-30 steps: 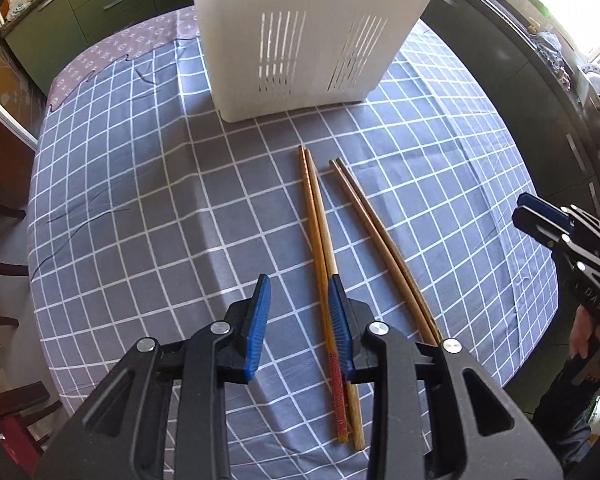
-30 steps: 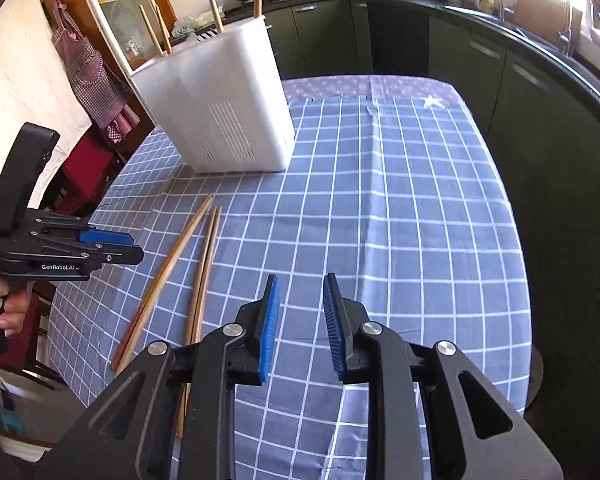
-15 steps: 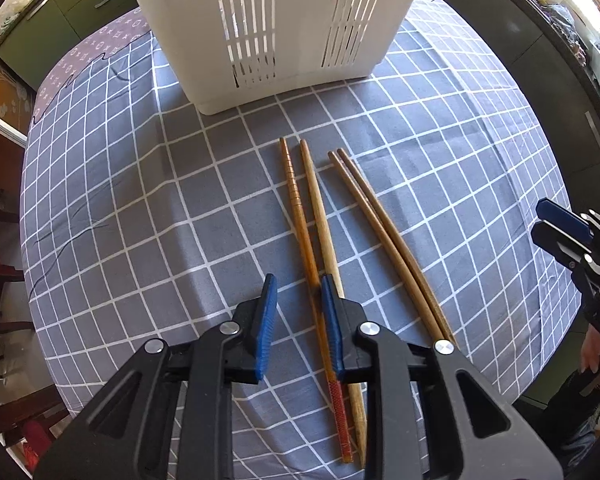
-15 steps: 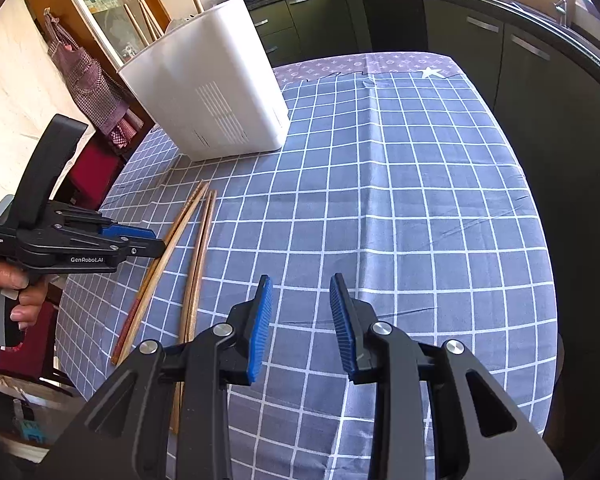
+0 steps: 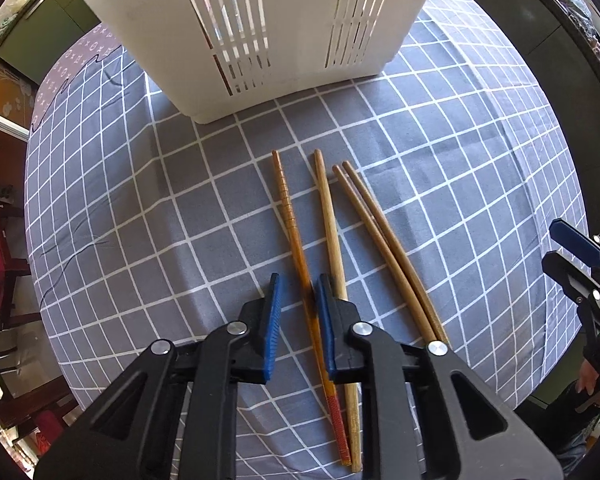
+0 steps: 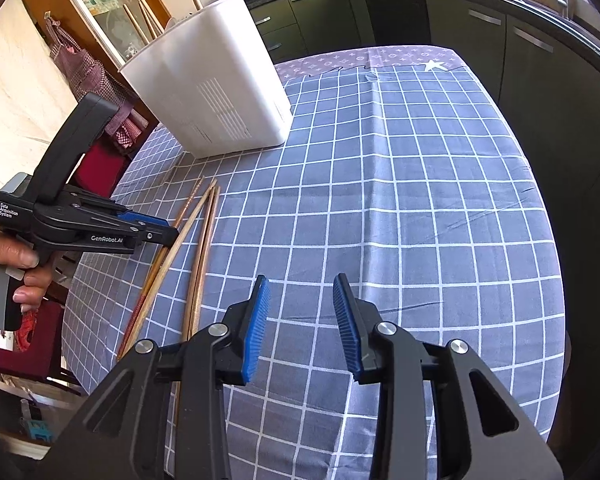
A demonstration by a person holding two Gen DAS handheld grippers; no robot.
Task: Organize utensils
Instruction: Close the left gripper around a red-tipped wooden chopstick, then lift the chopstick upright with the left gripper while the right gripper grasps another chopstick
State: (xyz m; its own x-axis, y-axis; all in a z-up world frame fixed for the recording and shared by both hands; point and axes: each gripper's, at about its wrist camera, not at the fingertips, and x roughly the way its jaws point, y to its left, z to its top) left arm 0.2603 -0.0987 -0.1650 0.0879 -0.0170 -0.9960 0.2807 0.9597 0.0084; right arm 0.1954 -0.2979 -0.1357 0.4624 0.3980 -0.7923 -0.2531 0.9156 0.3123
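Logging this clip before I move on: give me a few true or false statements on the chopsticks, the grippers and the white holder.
1. Four chopsticks lie on the checked cloth. True.
2. The left gripper straddles the ridged chopstick. True.
3. The right gripper holds a chopstick. False: it is open, with nothing between its fingers.
4. The white holder lies tipped over. False: it stands upright, with sticks inside.

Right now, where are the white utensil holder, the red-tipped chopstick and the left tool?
white utensil holder (image 5: pixel 284 20), left wrist view, slotted front wall.
red-tipped chopstick (image 5: pixel 290 220), left wrist view, ridged shaft.
left tool (image 5: pixel 298 312), left wrist view, gap between tips.
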